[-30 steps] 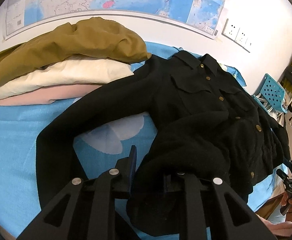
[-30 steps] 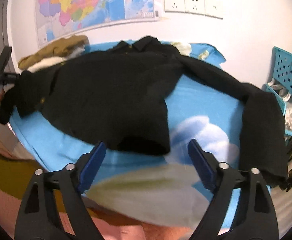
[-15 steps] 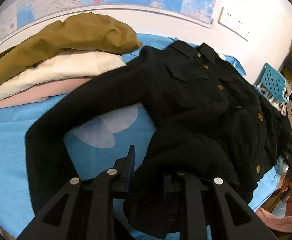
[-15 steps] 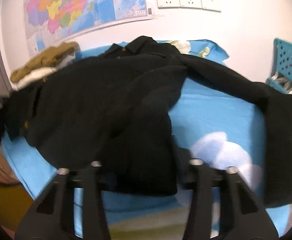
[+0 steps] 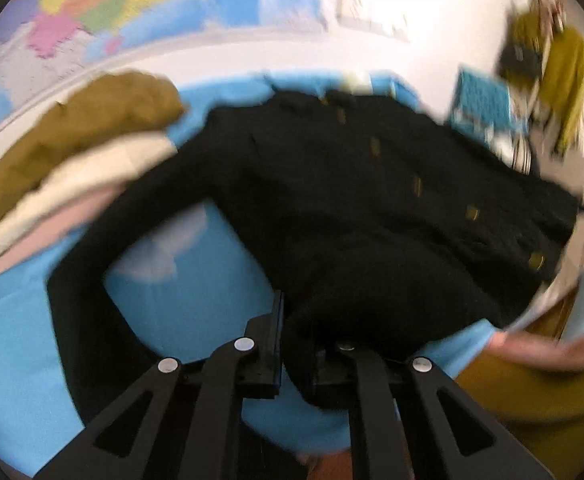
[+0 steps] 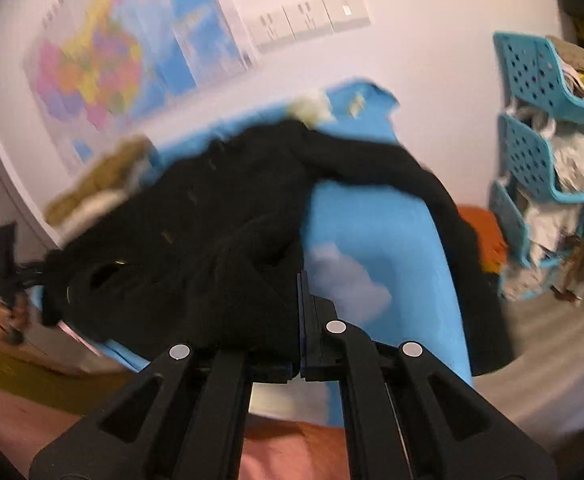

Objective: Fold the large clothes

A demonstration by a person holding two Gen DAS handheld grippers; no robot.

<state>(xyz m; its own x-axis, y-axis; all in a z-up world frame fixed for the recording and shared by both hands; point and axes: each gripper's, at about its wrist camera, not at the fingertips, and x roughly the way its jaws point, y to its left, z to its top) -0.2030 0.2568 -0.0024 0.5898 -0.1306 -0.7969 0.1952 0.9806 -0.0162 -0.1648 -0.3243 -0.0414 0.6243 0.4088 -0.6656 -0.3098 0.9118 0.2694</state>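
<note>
Two grips on one black jacket (image 5: 352,208), both at its near hem along the bed's near edge. Risks first: thick bunched hem slipping from the left gripper (image 5: 298,344), jaws closing on a fat wad of cloth; thin pinch in the right gripper (image 6: 298,320), clamped tight on the hem's other end, likely to pull loose under a lift. Also: left sleeve dragging across the blue sheet (image 5: 195,304), right sleeve hanging over the bed's right edge, catching mid-fold. Folded pile (image 5: 75,148) at the far left corner, close to the jacket shoulder. Collar at the far edge by the wall.
</note>
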